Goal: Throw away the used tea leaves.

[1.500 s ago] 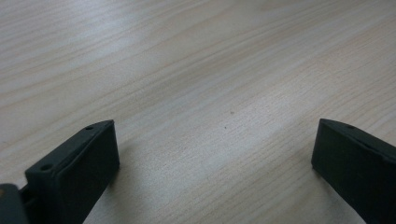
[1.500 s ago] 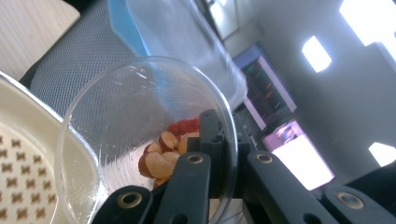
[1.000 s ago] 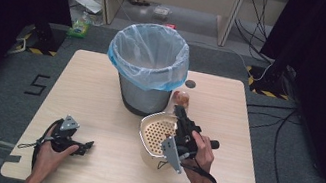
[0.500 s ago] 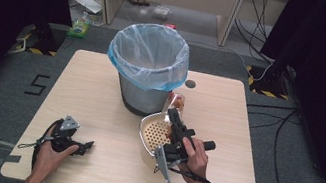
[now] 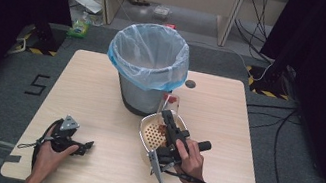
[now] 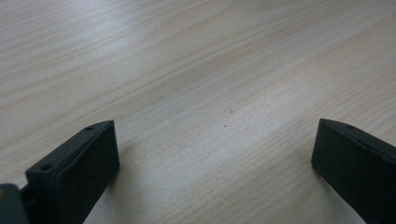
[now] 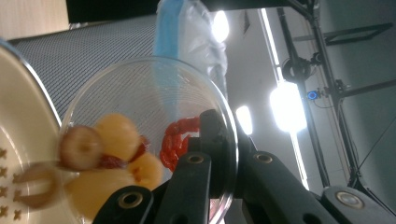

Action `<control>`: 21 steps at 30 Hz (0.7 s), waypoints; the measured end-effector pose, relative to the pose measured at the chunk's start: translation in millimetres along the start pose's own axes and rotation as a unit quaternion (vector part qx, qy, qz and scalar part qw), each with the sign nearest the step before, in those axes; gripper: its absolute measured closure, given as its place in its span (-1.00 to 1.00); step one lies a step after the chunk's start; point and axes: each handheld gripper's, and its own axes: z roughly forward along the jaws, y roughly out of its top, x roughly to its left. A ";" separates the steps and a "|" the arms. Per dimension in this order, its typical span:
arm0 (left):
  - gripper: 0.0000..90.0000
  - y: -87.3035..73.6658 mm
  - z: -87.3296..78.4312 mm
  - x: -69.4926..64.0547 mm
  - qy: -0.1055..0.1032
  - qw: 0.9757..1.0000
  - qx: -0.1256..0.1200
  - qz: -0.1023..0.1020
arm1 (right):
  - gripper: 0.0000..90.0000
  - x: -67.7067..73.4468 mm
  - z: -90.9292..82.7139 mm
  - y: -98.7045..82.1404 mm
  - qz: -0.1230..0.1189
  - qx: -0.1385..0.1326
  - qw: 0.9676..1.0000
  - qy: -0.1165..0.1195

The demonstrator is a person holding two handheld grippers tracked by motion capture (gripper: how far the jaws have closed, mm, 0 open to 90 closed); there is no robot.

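The right gripper [image 5: 166, 117] clamps a tilted glass dish [image 7: 154, 135] of fruit over a colander [image 5: 148, 132] at the bin's [image 5: 147, 68] 5 o'clock, while the left gripper [image 6: 215, 154] rests wide open, empty, on the table [image 5: 228, 113].

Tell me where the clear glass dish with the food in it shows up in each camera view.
High view: glass dish tipped on edge right of the bin, above the perforated bowl.
Left gripper view: bare table wood, no dish.
Right gripper view: dish centre-left, rim pinched by the right tool.
Shared landmark: the bin's blue bag.

bin [image 5: 147, 71] blocks centre, left tabletop [image 5: 83, 103] open
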 end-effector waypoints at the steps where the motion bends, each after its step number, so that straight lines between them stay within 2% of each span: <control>1: -1.00 -0.1 -0.3 -0.5 0.002 1.000 -0.001 0.002 | 1.00 -1.8 -2.7 1.0 -0.012 -0.008 1.000 -0.011; 8: -1.00 0.0 -0.2 -0.2 0.001 1.000 0.000 0.001 | 1.00 -1.4 -0.5 -0.6 -0.018 -0.003 1.000 -0.009; 9: -1.00 0.0 -0.1 0.1 0.000 1.000 0.001 0.001 | 1.00 -4.1 0.0 -2.5 -0.003 0.001 1.000 -0.009; 10: -1.00 0.0 -0.1 0.1 0.000 1.000 0.001 0.001 | 1.00 -6.9 0.2 -3.4 0.000 0.002 1.000 -0.008; 12: -1.00 -0.1 -0.2 -0.1 0.001 1.000 0.000 0.001 | 1.00 -16.6 1.6 -7.8 0.051 0.016 0.999 -0.001; 13: -1.00 0.0 -0.1 0.1 0.000 1.000 0.000 0.000 | 1.00 -19.9 2.6 -9.9 0.069 0.022 0.997 0.002; 14: -1.00 0.0 -0.1 0.0 0.000 1.000 0.000 0.000 | 1.00 -23.5 4.1 -13.7 0.099 0.027 0.995 0.007; 16: -1.00 -0.1 -0.3 -0.2 0.001 1.000 0.000 0.002 | 1.00 -28.8 6.9 -24.0 0.155 0.044 0.987 0.017; 17: -1.00 -0.1 -0.3 -0.2 0.001 1.000 0.000 0.002 | 1.00 -28.8 6.9 -24.0 0.155 0.044 0.987 0.017; 18: -1.00 -0.1 -0.2 -0.2 0.001 1.000 0.000 0.001 | 1.00 -29.9 7.5 -27.5 0.169 0.047 0.984 0.019; 19: -1.00 0.0 -0.1 0.0 0.000 1.000 0.000 0.001 | 1.00 -33.3 10.2 -37.3 0.211 0.058 0.975 0.028; 20: -1.00 0.0 -0.1 0.0 0.000 1.000 0.000 0.001 | 1.00 -33.3 10.2 -37.3 0.211 0.058 0.975 0.028; 21: -1.00 0.0 -0.2 0.0 0.000 1.000 0.000 0.001 | 1.00 -34.4 12.2 -42.0 0.229 0.065 0.971 0.034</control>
